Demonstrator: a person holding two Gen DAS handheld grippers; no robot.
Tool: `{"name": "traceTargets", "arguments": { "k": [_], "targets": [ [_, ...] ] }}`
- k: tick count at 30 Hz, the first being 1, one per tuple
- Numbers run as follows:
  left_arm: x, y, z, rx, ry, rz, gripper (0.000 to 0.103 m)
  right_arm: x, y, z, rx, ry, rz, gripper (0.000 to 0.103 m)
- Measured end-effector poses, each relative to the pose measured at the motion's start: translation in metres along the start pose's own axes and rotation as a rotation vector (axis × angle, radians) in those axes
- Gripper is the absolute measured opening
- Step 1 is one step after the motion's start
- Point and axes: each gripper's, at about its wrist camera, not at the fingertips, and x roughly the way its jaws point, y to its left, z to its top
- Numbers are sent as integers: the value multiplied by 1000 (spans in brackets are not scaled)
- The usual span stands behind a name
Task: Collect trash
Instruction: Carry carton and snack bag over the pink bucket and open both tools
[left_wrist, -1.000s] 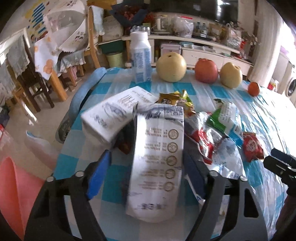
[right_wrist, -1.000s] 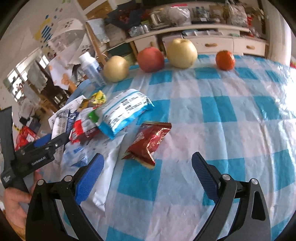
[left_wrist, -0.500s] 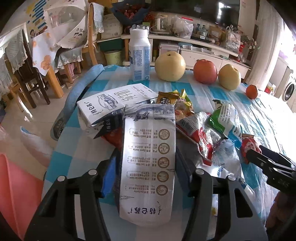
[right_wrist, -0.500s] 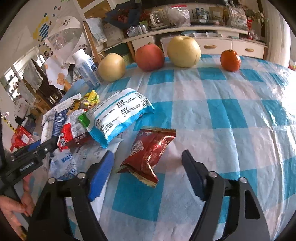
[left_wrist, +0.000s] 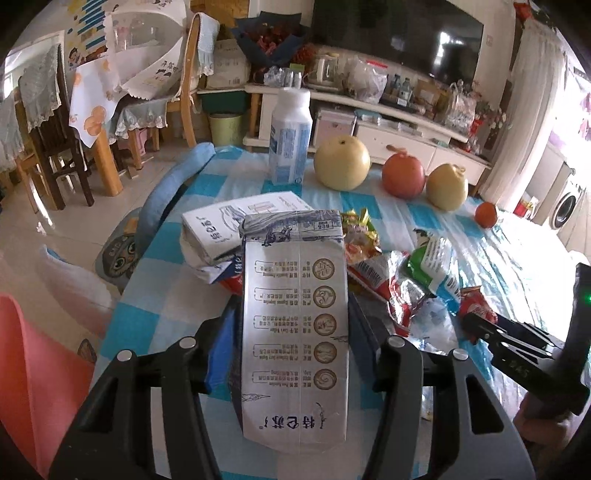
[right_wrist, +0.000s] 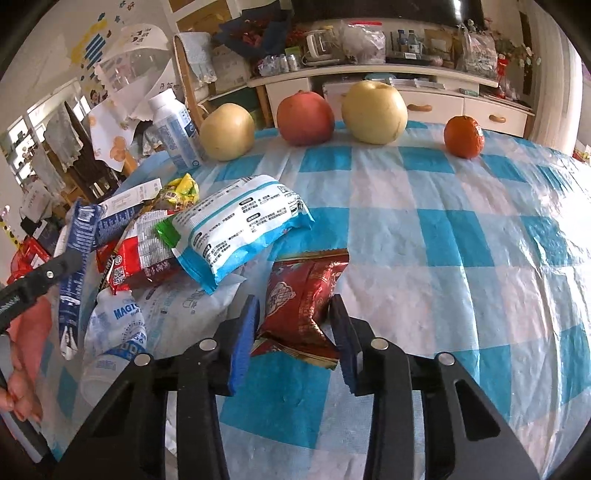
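My left gripper (left_wrist: 291, 332) is shut on a flattened white milk carton (left_wrist: 295, 332) and holds it above the checked table (left_wrist: 166, 288). A second white carton (left_wrist: 221, 229) lies behind it on a pile of wrappers (left_wrist: 391, 273). My right gripper (right_wrist: 295, 328) has closed in around a red snack wrapper (right_wrist: 301, 295), with its blue pads against both sides. A blue-and-white snack bag (right_wrist: 236, 229), a red-and-white wrapper (right_wrist: 144, 251) and a clear plastic bag (right_wrist: 147, 317) lie to its left. The left gripper and its carton (right_wrist: 74, 258) show at the left edge.
A white bottle (left_wrist: 290, 136), two pears (left_wrist: 341, 162), an apple (left_wrist: 402, 175) and an orange (left_wrist: 485, 214) stand along the table's far edge (right_wrist: 369, 125). Chairs (left_wrist: 55, 147) and a TV cabinet (left_wrist: 369, 122) are beyond. A red bag (left_wrist: 33, 369) is below left of the table.
My left gripper closed on the milk carton and lifted it. My right gripper moved forward over the red wrapper and its jaws narrowed onto it.
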Motion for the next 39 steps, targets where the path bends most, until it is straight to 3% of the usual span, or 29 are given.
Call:
{"name": "traceTargets", "arguments": {
  "k": [11, 20, 31, 39],
  "targets": [
    [-27, 30, 2, -55, -63, -15, 56, -28, 2, 6, 18, -99, -19, 37],
    [-54, 56, 1, -62, -124, 29, 56, -63, 20, 13, 6, -190, 35, 37],
    [-93, 110, -2, -149, -194, 141, 56, -91, 95, 10, -45, -197, 236, 37],
    [-113, 159, -8, -236, -212, 228, 56, -101, 185, 0, -139, -163, 399, 37]
  ]
}}
